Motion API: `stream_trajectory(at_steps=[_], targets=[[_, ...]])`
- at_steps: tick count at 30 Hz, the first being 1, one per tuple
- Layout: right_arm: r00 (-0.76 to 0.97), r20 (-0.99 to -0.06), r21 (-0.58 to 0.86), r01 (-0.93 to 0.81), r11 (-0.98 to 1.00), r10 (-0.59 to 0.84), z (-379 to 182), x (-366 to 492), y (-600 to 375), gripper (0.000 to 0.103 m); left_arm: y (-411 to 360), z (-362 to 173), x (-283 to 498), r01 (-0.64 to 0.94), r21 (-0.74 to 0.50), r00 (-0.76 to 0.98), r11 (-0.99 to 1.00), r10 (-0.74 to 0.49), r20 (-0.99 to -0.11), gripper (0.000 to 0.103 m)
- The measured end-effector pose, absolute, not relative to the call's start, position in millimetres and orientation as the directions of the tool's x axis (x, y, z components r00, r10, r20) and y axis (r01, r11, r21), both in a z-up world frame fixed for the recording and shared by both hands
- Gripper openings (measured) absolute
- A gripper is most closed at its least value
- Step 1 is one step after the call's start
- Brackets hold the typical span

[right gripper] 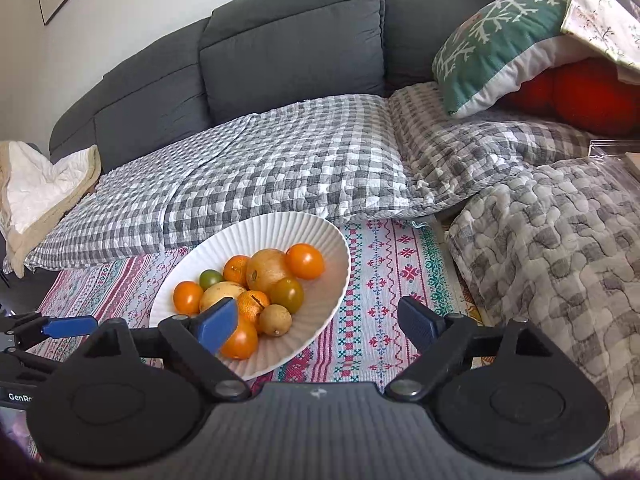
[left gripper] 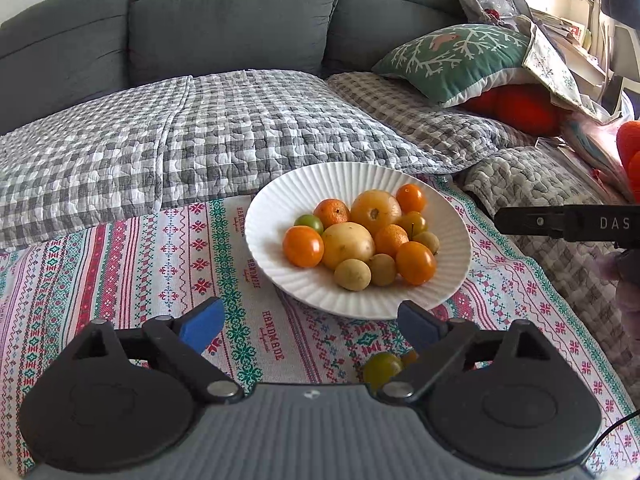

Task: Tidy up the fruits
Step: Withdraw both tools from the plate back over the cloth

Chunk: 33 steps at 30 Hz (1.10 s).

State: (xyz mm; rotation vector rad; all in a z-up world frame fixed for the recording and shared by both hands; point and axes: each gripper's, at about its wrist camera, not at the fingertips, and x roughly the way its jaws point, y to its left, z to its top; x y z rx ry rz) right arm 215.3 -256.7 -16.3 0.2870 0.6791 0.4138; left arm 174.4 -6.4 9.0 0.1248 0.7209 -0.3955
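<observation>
A white fluted plate (left gripper: 280,196) on the patterned tablecloth holds several orange, yellow and green fruits, among them a large yellow one (left gripper: 347,245). My left gripper (left gripper: 310,330) is open and empty just in front of the plate. A green fruit (left gripper: 381,366) lies on the cloth beside its right finger, with an orange one partly hidden behind that finger. In the right wrist view the plate (right gripper: 256,236) is at the left, and my right gripper (right gripper: 318,324) is open and empty over its near right rim. The left gripper's fingers (right gripper: 70,326) show at the far left.
The patterned tablecloth (left gripper: 140,264) covers the table. Behind it is a grey sofa (left gripper: 232,20) with checked quilts (left gripper: 200,132), a green cushion (left gripper: 452,60) and a red cushion (left gripper: 516,106) at the right. The right gripper's finger (left gripper: 560,224) reaches in from the right.
</observation>
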Motion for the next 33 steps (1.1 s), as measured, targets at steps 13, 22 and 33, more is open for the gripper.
stream_trajectory(at_steps=[13, 22, 33], targets=[[0.700, -0.577, 0.302, -0.295, 0.906, 0.420, -6, 169, -244, 0.103, 1, 5, 133, 0.370, -0.014, 0.686, 0.929, -0.283, -0.670, 0.095], [0.694, -0.615, 0.262, -0.267, 0.927, 0.374, -30, 143, -240, 0.103, 4, -19, 123, 0.317, 0.012, 0.681, 0.948, -0.219, -0.699, 0.095], [0.703, -0.643, 0.191, -0.238, 0.952, 0.304, -51, 140, -238, 0.103, -26, -45, 130, 0.369, 0.071, 0.701, 0.927, -0.228, -0.676, 0.074]])
